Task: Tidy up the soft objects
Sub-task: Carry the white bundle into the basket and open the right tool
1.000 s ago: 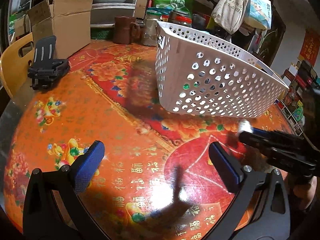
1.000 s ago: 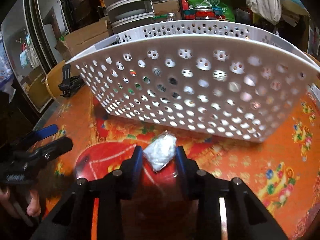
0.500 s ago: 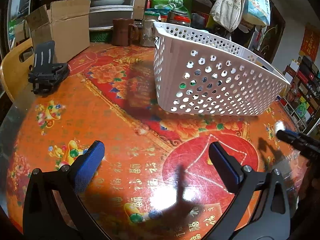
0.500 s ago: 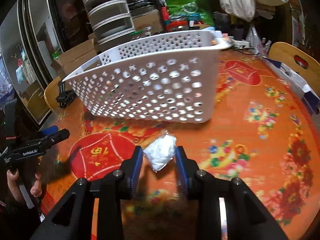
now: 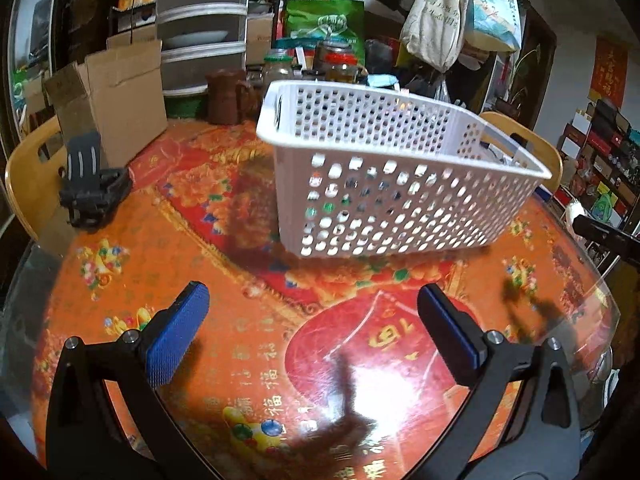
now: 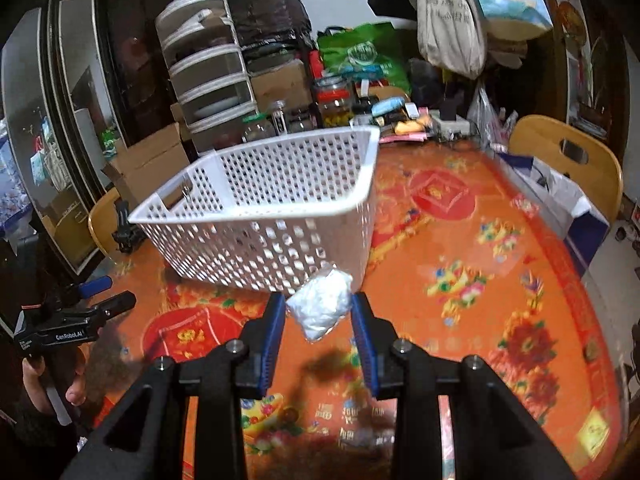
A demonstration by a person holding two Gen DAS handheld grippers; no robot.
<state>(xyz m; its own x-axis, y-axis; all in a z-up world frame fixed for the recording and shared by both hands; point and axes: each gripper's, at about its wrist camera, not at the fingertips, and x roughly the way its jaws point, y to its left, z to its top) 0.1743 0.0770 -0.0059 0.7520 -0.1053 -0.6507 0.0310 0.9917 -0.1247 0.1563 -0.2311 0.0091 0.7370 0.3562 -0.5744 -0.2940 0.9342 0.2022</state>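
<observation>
A round bench [image 5: 120,248] under a red-and-orange festive cloth carries a white perforated basket [image 5: 384,184], its long axis running from the near left corner away to the far right in the left view, its open mouth facing up. Beyond it stand jars, stacked drawers and a cardboard box [image 5: 116,92]; a black clip-like holder [image 5: 90,188] sits near the bench's left edge.

The right tool [image 6: 320,312] is clamped on a small white plastic-wrapped bundle [image 6: 322,306], pinched between the blue pads and carried clear of the cloth, its shadow lying below it. The bundle's longer side tilts from lower left to upper right, its upper end pointing toward the basket's near corner. A second ago the same tool faced the basket's long wall from low and close; now it rides higher and farther round toward the short end, with the rim and the inside of the basket coming into sight. That suggests the bundle is being lifted for a drop over the rim, a step not yet done.

The left tool [image 5: 316,320] hangs low over the cloth with its fingers spread wide and nothing between them, well short of the basket.
</observation>
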